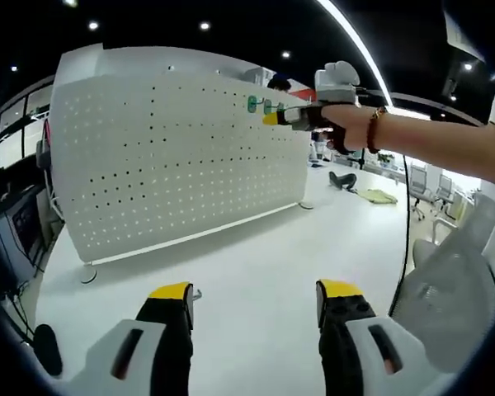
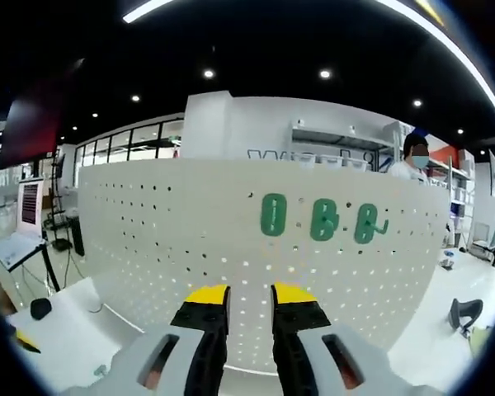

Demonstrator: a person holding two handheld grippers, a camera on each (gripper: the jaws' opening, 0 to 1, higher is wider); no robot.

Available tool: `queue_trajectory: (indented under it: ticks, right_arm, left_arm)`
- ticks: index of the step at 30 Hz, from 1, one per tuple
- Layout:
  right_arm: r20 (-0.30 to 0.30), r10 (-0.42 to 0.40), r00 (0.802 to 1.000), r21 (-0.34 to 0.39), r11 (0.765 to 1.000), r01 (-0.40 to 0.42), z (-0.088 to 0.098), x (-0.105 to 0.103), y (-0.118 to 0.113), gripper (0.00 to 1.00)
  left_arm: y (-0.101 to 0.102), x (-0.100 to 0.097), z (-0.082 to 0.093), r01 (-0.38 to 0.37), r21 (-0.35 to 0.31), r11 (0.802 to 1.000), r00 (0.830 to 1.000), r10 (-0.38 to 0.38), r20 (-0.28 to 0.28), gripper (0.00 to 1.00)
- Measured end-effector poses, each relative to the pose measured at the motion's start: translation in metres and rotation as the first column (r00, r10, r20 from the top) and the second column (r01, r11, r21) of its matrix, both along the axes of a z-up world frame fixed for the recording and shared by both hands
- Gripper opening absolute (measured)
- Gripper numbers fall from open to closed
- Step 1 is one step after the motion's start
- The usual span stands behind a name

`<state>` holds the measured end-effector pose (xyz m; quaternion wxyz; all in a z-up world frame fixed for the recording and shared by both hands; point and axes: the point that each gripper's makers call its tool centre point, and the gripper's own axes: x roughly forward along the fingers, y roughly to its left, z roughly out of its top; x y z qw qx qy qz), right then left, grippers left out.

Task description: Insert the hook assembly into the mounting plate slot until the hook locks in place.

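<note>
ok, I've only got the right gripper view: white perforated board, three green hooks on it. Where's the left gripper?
Observer: The left gripper hangs over the white tabletop, short of the board. Its jaws are wide apart with nothing between them.
Operator: How near is my right one to the board?
Observer: In the left gripper view, the right gripper has its yellow tips beside the green plastic hooks, near the upper right corner of the white perforated board. I can't tell if it's touching.
Operator: Board free-standing?
Observer: It stands upright on the tabletop, with a small round foot at its near end.
</note>
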<state>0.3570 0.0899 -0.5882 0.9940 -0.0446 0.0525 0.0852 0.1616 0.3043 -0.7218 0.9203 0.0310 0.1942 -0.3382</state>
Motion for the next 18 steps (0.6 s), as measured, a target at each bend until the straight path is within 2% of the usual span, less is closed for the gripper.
queue_trajectory:
  ticks: [2, 4, 11, 18]
  right_arm:
    - [-0.006, 0.001, 1.000, 0.002, 1.000, -0.001, -0.003, -0.002, 0.000, 0.19]
    - [-0.011, 0.005, 1.000, 0.007, 1.000, -0.005, -0.006, -0.006, 0.002, 0.19]
    - [-0.019, 0.044, 0.999, 0.009, 0.999, -0.044, -0.016, -0.022, 0.014, 0.19]
    - [-0.054, 0.088, 0.995, 0.029, 0.996, -0.086, -0.038, -0.038, 0.028, 0.19]
  left_arm:
    - [0.000, 0.001, -0.001, -0.004, 0.001, 1.000, 1.000, 0.004, -0.005, 0.60]
    - [0.002, 0.003, -0.007, -0.012, 0.019, 1.000, 0.999, 0.012, -0.035, 0.56]
    - [0.007, 0.010, -0.015, -0.024, 0.051, 0.998, 0.998, 0.027, -0.055, 0.57]
    - [0.008, 0.018, -0.022, -0.030, 0.066, 0.997, 0.997, 0.034, -0.073, 0.56]
